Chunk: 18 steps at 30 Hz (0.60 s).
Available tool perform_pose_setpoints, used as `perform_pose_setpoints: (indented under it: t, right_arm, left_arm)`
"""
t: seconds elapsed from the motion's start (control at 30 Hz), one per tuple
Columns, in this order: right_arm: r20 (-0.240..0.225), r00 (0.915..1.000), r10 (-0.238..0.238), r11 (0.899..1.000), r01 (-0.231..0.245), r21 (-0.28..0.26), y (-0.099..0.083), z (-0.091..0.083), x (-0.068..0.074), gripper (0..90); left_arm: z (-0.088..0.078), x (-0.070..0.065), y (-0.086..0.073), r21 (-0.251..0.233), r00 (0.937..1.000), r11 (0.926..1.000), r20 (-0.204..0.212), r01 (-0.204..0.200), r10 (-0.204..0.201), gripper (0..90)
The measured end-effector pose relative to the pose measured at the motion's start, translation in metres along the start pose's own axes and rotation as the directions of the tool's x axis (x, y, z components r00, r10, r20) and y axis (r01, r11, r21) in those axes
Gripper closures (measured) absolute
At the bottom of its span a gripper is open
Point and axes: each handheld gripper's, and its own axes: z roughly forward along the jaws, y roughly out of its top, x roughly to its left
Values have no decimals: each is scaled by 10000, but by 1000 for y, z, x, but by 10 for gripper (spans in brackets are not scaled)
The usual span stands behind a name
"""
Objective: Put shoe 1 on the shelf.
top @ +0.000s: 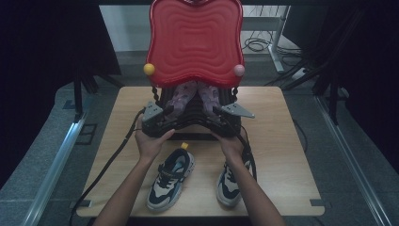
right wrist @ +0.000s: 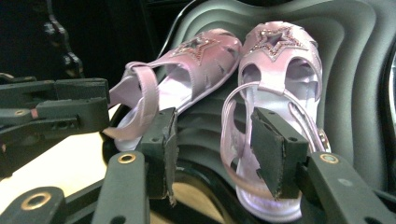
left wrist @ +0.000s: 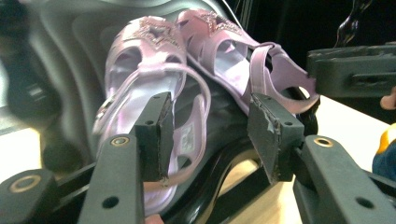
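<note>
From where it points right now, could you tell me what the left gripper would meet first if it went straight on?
Most likely the heel strap of the lilac star-trimmed sandal, lying on the black ribbed rack just beyond the open left gripper; depth is unclear.

Wooden table (top: pixel 282 141), grey floor (top: pixel 42 155), dark curtains (top: pixel 47 42)

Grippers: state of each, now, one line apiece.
Left gripper: open, holding nothing; pink sandal just beyond its jaws.
Right gripper: open, holding nothing; other pink sandal just ahead.
</note>
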Motion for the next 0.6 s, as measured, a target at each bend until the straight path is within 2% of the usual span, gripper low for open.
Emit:
perform_pose_setpoints:
  t: [0.27, 0.6]
  right_arm:
    - [-483, 9986, -202, 9998, 204, 24, -5, -22, -4, 516]
    - [-913, 9952, -361, 9988, 389, 292, -17, -49, -10, 512]
  left_arm:
    - [-24, 7, -4, 289, 9994, 9993, 269, 218, -225, 504]
    - [-50, 7, -19, 450, 9963, 9974, 627, 556, -584, 494]
